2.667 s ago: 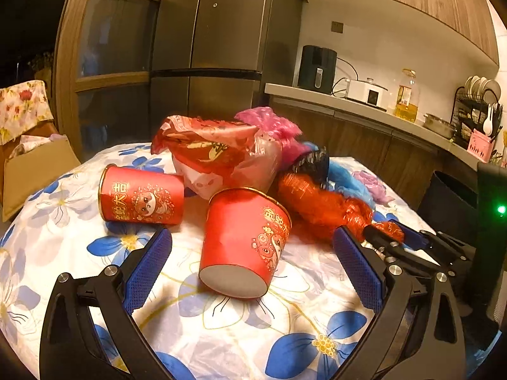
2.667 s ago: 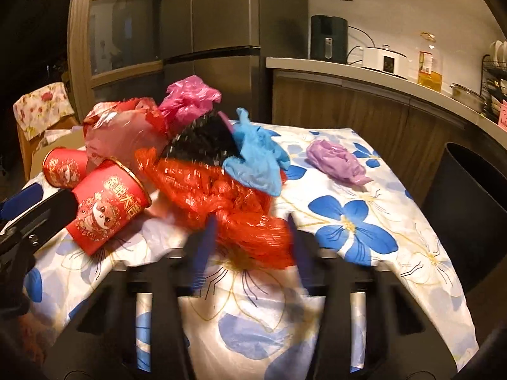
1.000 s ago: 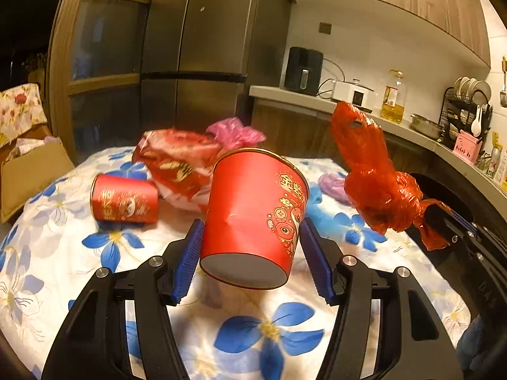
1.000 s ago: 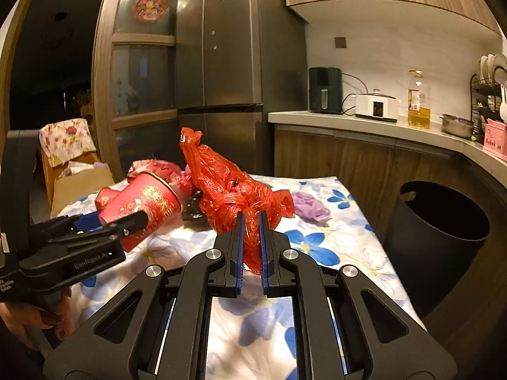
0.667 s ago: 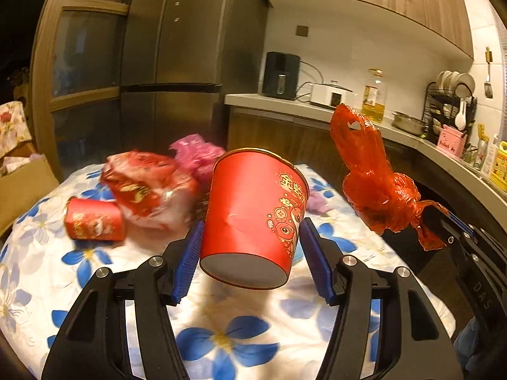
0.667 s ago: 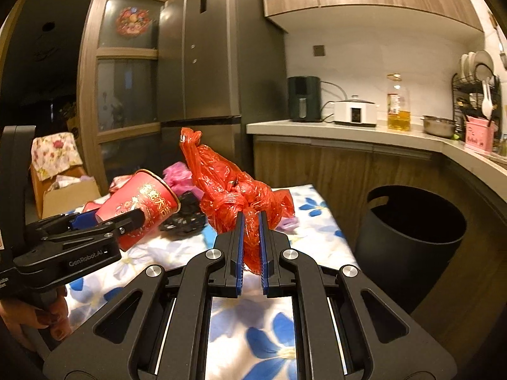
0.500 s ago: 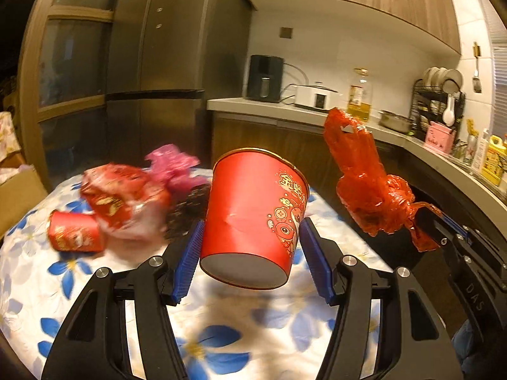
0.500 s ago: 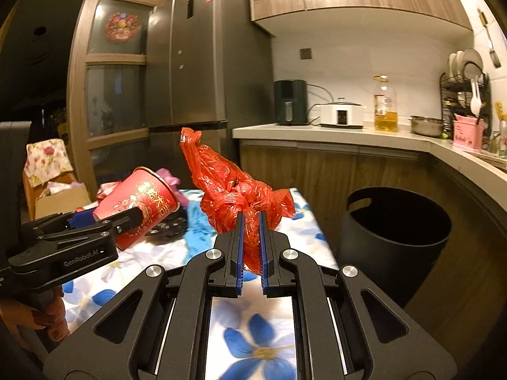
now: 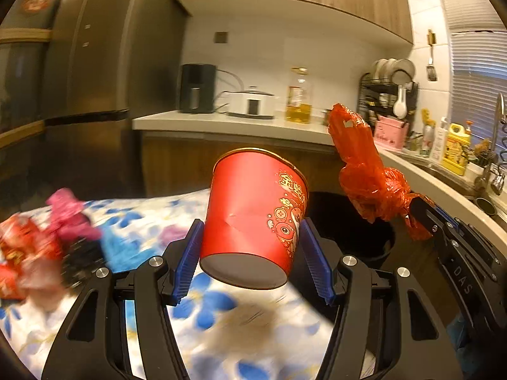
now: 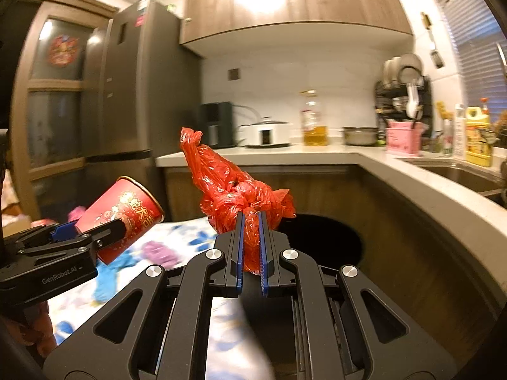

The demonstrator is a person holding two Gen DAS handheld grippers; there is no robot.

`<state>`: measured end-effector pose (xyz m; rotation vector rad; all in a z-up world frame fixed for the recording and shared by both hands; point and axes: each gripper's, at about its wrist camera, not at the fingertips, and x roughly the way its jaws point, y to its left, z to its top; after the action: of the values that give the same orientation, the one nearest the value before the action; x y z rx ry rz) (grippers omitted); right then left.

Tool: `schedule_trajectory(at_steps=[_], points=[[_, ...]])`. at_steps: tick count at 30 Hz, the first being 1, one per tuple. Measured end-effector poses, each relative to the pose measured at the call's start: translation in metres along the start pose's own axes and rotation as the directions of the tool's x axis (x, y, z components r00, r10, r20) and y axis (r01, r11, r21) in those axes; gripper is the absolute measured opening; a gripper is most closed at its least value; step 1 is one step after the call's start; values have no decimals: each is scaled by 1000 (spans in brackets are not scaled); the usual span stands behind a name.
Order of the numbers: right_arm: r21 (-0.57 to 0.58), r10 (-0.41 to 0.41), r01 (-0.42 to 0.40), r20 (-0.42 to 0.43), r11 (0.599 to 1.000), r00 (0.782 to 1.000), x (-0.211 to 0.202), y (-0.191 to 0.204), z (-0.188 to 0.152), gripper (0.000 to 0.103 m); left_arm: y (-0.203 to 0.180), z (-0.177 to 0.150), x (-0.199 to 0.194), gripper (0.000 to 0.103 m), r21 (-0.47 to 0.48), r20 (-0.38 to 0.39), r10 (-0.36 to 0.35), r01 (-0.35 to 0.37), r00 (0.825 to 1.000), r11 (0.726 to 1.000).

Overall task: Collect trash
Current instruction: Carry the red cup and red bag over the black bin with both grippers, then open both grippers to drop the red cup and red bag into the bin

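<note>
My left gripper (image 9: 252,261) is shut on a red paper cup (image 9: 253,221) and holds it tilted in the air above the table's right end. It also shows in the right wrist view (image 10: 120,215). My right gripper (image 10: 250,250) is shut on a knotted red plastic bag (image 10: 234,186), which also shows in the left wrist view (image 9: 364,171). A black trash bin (image 10: 329,240) stands on the floor just beyond the bag, partly hidden behind it. In the left wrist view the black trash bin (image 9: 364,221) shows behind the cup.
More trash lies on the flowered tablecloth (image 9: 142,212) at the left: a pink bag (image 9: 68,212), a blue bag (image 9: 118,250), a purple bag (image 10: 158,251) and red wrappers (image 9: 19,253). A counter (image 10: 412,171) with a sink wraps around the bin. A fridge (image 10: 139,95) stands at the left.
Both grippers have swung right with their loads, away from the trash pile and toward the black bin. The bin is now nearer and more central. Both grips are unchanged.
</note>
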<state>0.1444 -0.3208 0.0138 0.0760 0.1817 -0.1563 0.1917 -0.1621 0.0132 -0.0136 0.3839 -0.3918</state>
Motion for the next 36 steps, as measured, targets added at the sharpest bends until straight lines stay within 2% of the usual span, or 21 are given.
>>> schedule_trajectory(at_steps=[6,12,21,36], points=[[23,-71,72,-15,997,997,21,-37,1,8,-36,15,37,60,23,11,-59,58,998,998],[45,-100,102,-43,994,994,39,-59,-6,8,-60,20,63,60,53,22,-89,88,996,995],[81,-99,106,-91,991,991,57,-79,-16,8,-75,16,91,60,65,17,-119,118,993,991],[79,-73,83,-125,993,989,73,-81,-21,10,-80,10,110,62,75,-15,-138,139,990,987]])
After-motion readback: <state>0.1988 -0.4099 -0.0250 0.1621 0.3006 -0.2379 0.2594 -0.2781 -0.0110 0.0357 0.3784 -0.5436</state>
